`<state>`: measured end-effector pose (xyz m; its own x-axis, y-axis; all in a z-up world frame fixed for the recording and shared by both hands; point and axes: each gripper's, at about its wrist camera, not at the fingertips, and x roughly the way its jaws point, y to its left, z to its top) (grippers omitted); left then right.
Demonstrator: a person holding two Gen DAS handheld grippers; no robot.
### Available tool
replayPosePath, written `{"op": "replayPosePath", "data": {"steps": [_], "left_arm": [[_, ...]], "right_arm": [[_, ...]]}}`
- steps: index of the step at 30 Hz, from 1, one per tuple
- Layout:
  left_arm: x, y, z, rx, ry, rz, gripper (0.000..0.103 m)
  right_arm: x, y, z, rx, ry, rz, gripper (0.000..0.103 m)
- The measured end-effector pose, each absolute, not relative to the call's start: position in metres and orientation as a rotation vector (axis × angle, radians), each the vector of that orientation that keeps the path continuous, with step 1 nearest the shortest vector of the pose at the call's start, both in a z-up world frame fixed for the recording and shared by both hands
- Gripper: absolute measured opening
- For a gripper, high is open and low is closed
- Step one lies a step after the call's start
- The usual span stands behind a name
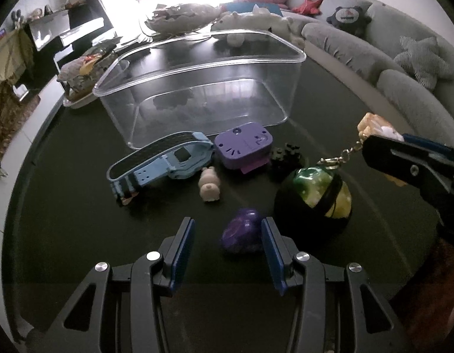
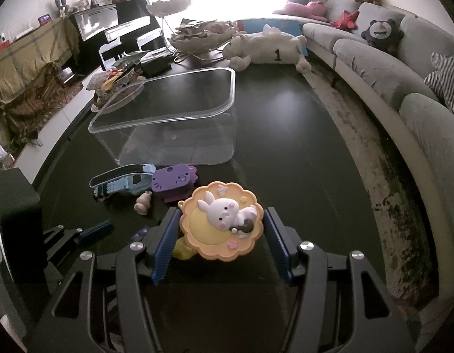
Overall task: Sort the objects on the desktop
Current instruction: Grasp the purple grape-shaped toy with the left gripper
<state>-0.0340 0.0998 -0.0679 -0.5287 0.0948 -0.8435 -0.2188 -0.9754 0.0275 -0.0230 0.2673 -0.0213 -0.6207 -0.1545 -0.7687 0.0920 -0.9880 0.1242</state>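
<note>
Two claws are at work: the right claw (image 2: 221, 236) grips a bunny charm (image 2: 221, 225) lifted above the table (image 2: 286, 153), its chain running to a green ball (image 1: 321, 191); the left claw (image 1: 228, 244) stands wide around a purple stone (image 1: 242, 231). The dangling ball could snag or sweep the clutter. One clear bin (image 1: 197, 88), one watch (image 1: 162, 161), one purple box (image 1: 243, 147), one figurine (image 1: 209, 186)

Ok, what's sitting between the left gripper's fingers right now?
A purple stone lies on the dark table between the open left gripper fingers, in the left wrist view.
</note>
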Motion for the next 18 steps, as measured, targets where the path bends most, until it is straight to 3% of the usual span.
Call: {"op": "replayPosePath", "data": {"steps": [10, 12, 18], "left_arm": [[-0.044, 0.103, -0.084, -1.463, 0.201, 2.606, 0.043], [-0.047, 0.101, -0.088, -1.485, 0.173, 2.602, 0.035], [-0.047, 0.095, -0.085, -1.479, 0.142, 2.633, 0.035]], "right_arm": [[-0.026, 0.274, -0.026, 1.309, -0.131, -2.705, 0.055], [-0.026, 0.275, -0.027, 1.312, -0.133, -2.704, 0.055], [-0.026, 0.273, -0.028, 1.316, -0.128, -2.702, 0.055]]}}
